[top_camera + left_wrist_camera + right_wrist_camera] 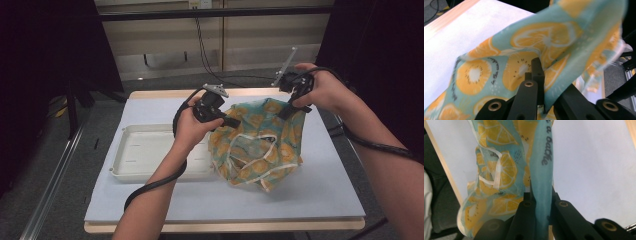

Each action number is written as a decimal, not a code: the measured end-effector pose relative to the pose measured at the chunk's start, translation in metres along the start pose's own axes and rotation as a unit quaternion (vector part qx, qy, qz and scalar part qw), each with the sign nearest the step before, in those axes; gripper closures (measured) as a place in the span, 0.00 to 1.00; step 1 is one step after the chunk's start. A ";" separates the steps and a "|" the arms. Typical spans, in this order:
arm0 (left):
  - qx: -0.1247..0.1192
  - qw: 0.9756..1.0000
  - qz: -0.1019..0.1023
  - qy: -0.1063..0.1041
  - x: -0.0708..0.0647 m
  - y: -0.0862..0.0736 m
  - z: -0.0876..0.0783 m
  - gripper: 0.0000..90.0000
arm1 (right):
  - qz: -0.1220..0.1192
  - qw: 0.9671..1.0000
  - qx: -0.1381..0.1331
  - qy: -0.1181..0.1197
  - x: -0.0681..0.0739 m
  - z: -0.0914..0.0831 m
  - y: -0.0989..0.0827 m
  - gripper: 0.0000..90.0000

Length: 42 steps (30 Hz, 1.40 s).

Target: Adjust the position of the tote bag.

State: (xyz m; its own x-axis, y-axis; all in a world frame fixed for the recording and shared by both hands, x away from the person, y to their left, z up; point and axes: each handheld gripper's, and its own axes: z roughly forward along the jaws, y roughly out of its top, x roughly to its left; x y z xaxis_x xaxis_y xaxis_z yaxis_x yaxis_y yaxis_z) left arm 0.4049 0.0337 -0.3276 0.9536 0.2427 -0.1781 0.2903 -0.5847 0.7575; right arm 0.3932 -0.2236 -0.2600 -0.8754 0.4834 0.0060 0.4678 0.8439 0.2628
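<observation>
Teal lemon-print cloth [257,142] pinched at both upper corners by left gripper [231,121] and right gripper [286,111]; lifted, not yet spread or folded.

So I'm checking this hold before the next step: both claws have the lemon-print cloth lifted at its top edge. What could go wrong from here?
1. The left claw pinches only a thin fold of the cloth, so a pull could slip it free.
2. The white ties hang loose and might snag.
3. The lower cloth drags on the mat beside the white tray and could catch its rim.
</observation>
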 end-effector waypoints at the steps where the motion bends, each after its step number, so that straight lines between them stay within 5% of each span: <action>1: 0.001 1.000 -0.012 0.007 0.001 -0.002 -0.001 1.00 | 0.005 1.000 -0.011 0.001 -0.004 0.002 0.003 1.00; 6: 0.002 1.000 -0.016 0.026 -0.001 0.000 0.000 1.00 | 0.028 0.999 -0.015 0.010 -0.006 0.001 0.000 0.95; 11: 0.002 0.999 -0.029 0.038 0.000 0.000 0.002 1.00 | 0.073 0.997 -0.026 0.009 0.003 -0.010 -0.025 0.77; 14: 0.006 0.999 -0.032 0.043 -0.001 0.003 0.002 1.00 | 0.077 0.997 -0.022 0.006 0.006 -0.012 -0.035 0.77; 16: 0.011 0.999 -0.032 0.041 -0.001 0.004 0.002 1.00 | 0.100 0.994 -0.030 0.003 0.008 -0.013 -0.047 0.89; 18: 0.015 0.999 -0.030 0.042 -0.003 0.005 0.001 1.00 | 0.098 0.995 -0.036 -0.002 0.007 -0.012 -0.049 0.90; 23: 0.018 0.999 -0.037 0.024 -0.008 0.000 -0.002 1.00 | 0.094 0.994 -0.042 -0.037 0.000 -0.010 -0.041 0.98; 25: 0.014 0.999 -0.037 0.035 -0.009 -0.001 -0.003 1.00 | 0.081 0.995 -0.033 -0.048 -0.004 -0.009 -0.034 0.98; 34: 0.020 0.999 -0.021 0.046 -0.012 0.005 -0.012 0.94 | 0.114 0.991 -0.060 -0.023 -0.006 -0.011 -0.043 0.87; 42: 0.052 0.997 -0.019 0.052 -0.018 0.021 -0.023 1.00 | 0.129 0.990 -0.053 -0.010 0.000 -0.025 -0.053 0.97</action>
State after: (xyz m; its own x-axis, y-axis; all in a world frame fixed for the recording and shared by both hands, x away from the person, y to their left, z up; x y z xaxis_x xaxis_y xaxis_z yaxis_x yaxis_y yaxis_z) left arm 0.3920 0.0352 -0.2943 0.9297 0.3424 -0.1359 0.3387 -0.6495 0.6808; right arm 0.3656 -0.2737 -0.2499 -0.7249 0.6855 0.0685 0.6598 0.6623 0.3550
